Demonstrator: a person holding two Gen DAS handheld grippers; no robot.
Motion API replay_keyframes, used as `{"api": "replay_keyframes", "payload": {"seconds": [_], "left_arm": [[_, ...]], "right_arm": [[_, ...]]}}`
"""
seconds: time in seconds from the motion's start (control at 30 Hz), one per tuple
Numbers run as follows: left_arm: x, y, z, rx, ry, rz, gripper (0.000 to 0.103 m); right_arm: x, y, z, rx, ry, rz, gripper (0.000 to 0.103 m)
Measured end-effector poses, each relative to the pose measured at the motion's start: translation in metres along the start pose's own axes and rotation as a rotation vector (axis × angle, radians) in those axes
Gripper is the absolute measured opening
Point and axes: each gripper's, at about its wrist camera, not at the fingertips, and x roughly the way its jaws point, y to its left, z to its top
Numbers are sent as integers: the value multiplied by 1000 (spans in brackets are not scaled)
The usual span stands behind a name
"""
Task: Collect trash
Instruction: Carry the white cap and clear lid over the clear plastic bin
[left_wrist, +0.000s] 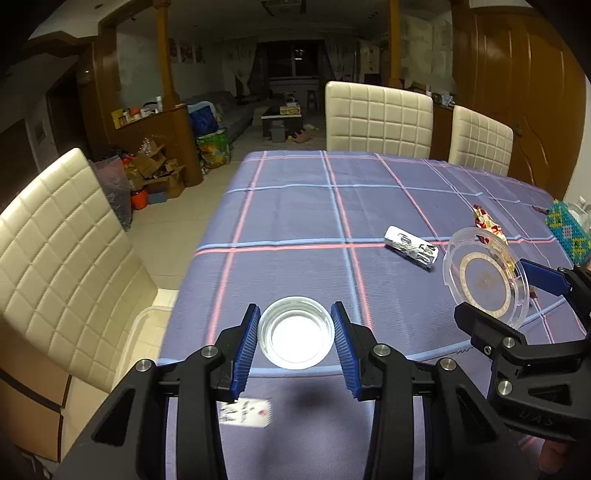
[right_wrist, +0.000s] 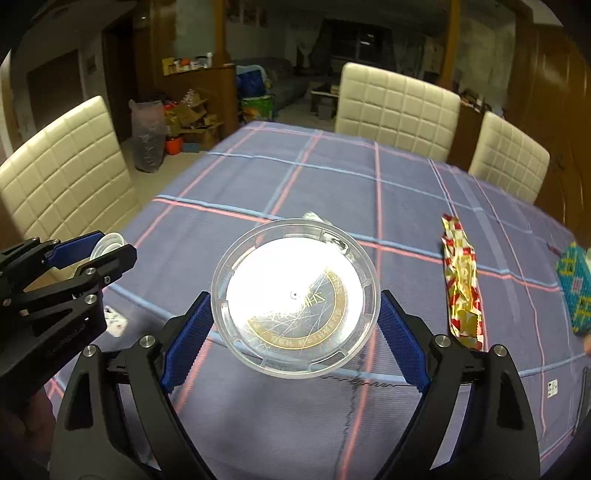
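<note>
A table (left_wrist: 295, 192) is covered by a purple-blue cloth crossed with pink and light-blue lines. A crumpled silver foil wrapper (left_wrist: 410, 248) is laid flat on the cloth right of centre. A red, gold and white wrapper (right_wrist: 461, 288) is laid lengthwise further right, well apart from the foil. A beaded box (right_wrist: 576, 291) in turquoise and yellow is seen at the right edge. A small white printed card (left_wrist: 245, 411) is seen near the front edge, blurred. A small white tag (right_wrist: 552, 388) is seen at the front right.
</note>
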Motion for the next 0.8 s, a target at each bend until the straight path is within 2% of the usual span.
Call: {"api": "replay_keyframes", "payload": {"seconds": [0.33, 0.8], "left_arm": [[-29, 45, -12, -55, -49, 62, 39], [-46, 123, -33, -162, -73, 173, 39]], "right_arm": [[-20, 55, 7, -107, -51, 42, 87], [-22, 135, 21, -236, -84, 100, 87]]}}
